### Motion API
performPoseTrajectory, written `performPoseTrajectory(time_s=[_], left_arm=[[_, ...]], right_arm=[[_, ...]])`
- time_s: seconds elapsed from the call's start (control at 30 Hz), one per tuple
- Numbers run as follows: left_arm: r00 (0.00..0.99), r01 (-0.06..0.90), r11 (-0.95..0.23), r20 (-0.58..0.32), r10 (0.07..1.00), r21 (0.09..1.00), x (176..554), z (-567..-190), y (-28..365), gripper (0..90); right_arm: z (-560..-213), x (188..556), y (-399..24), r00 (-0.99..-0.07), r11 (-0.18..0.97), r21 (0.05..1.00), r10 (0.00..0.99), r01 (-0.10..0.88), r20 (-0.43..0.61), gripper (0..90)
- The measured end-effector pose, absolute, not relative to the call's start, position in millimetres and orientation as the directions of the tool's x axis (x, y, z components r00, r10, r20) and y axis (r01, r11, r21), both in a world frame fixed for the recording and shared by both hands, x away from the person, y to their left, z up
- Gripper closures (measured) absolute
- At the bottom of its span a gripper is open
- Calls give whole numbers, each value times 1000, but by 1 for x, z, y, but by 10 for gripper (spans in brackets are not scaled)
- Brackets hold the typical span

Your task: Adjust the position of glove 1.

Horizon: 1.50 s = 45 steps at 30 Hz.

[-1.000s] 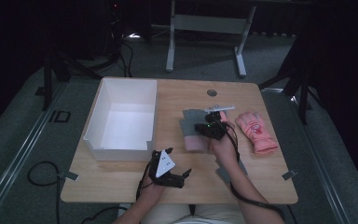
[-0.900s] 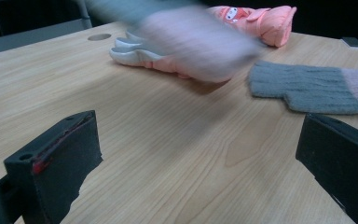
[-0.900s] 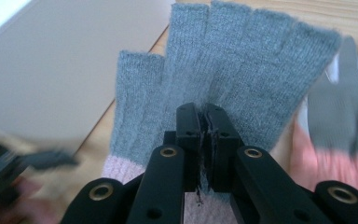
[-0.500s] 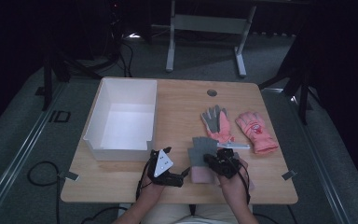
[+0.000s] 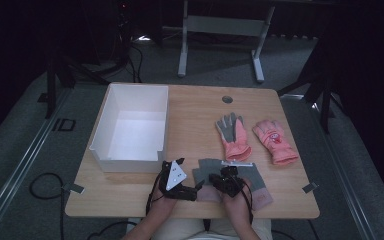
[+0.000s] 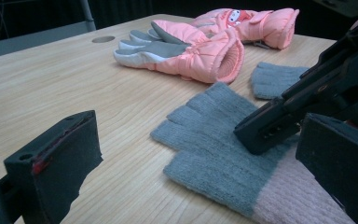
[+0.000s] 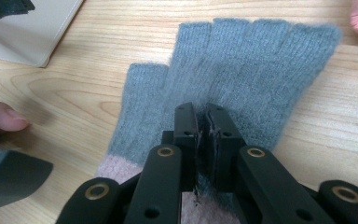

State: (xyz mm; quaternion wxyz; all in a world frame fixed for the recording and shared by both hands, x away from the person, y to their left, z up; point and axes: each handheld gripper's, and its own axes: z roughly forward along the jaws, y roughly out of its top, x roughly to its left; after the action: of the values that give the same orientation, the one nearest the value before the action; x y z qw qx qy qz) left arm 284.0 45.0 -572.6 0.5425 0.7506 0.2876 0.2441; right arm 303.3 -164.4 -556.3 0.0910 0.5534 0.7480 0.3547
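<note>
A grey fingerless knit glove with a pink cuff lies flat near the table's front edge. My right gripper rests on it, shut on a pinch of its grey fabric; its jaws have just eased open slightly with the fabric still between them. A second grey glove lies just to its right. My left gripper stands open just left of the held glove, its wide jaws facing the glove's cuff end.
Two pink ski gloves lie beyond, at the table's right middle. A white open box stands at the left. A round cable hole is at the back. A hand's fingers show beside the glove.
My right gripper has carried the grey glove from beside the pink gloves toward the front edge and down onto the table. The left gripper has stayed put.
</note>
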Motion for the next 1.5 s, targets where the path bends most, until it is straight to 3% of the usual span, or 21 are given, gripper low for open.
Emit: performPoseTrajectory(time_s=[0.3, 0.57, 0.7, 0.97, 1.23, 1.5], left_arm=[[718, 175, -244, 46, 695, 954, 285, -573, 45, 0], [721, 174, -246, 47, 691, 953, 285, -573, 45, 0], [721, 173, -247, 48, 691, 953, 285, -573, 44, 0], [722, 170, -250, 52, 690, 953, 285, -573, 44, 0], [720, 166, -256, 60, 691, 952, 284, -573, 43, 0], [717, 166, -257, 62, 694, 952, 284, -573, 43, 0]], right_arm=[[-553, 304, -166, -382, 136, 646, 888, 751, 257, 784], [-513, 308, -195, -530, 284, 754, 842, 593, 100, 728], [-502, 315, -221, -573, 348, 759, 819, 551, 41, 729], [-508, 318, -280, -657, 520, 688, 750, 506, -84, 670], [-534, 309, -292, -693, 582, 620, 716, 526, -85, 619], [-542, 312, -291, -692, 599, 569, 719, 564, -71, 687]])
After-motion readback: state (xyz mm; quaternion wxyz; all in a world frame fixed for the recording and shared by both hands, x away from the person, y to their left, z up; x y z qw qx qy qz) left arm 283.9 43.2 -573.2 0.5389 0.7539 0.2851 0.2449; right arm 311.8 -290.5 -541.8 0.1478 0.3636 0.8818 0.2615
